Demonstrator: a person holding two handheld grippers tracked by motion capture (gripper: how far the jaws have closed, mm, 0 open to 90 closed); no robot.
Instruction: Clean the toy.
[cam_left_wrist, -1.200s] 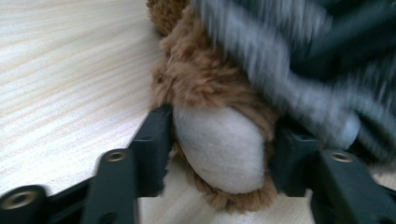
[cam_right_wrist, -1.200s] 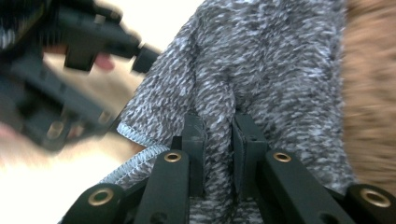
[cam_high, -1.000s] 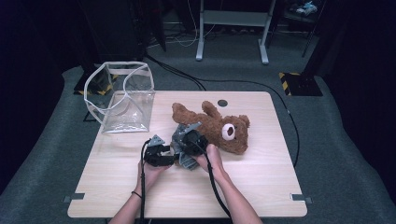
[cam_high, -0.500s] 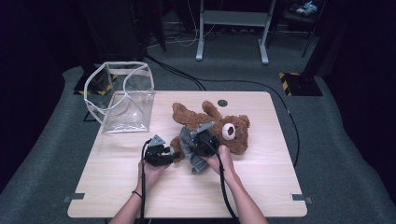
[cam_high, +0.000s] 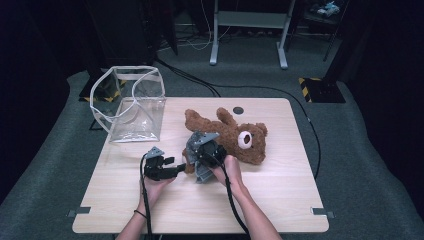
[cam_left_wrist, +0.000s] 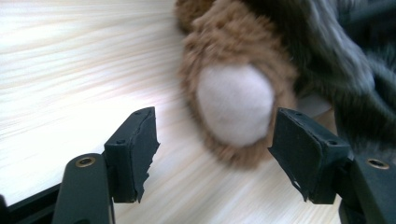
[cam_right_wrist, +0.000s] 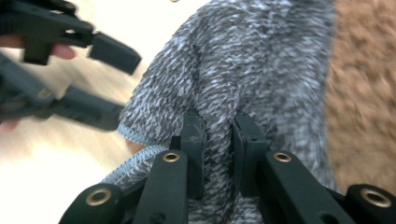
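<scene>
A brown teddy bear (cam_high: 230, 136) is seen lying on the wooden table (cam_high: 280, 200), right of centre. Its long axis is set across the table, slightly tilted: the head with the white muzzle is directed to the right and a little nearer, the legs to the left. A grey knitted garment (cam_right_wrist: 243, 79) is wrapped over the bear's lower body.

The right gripper (cam_right_wrist: 217, 154) is seen nearly closed, a fold of the grey knit pinched between its pads. The left gripper (cam_left_wrist: 212, 154) is held just left of the bear; its jaws have just been opening, and the bear's paw with the pale sole (cam_left_wrist: 236, 109) is framed between them, untouched by the pads as far as can be judged. A clear plastic bag (cam_high: 132, 102) is noted at the far left corner of the table, well apart from the bear.

Against the frame one second ago: the bear's head is found further right and nearer; the right gripper is shifted right with the garment; the left gripper is brought closer to the paw. The bag is unchanged.
</scene>
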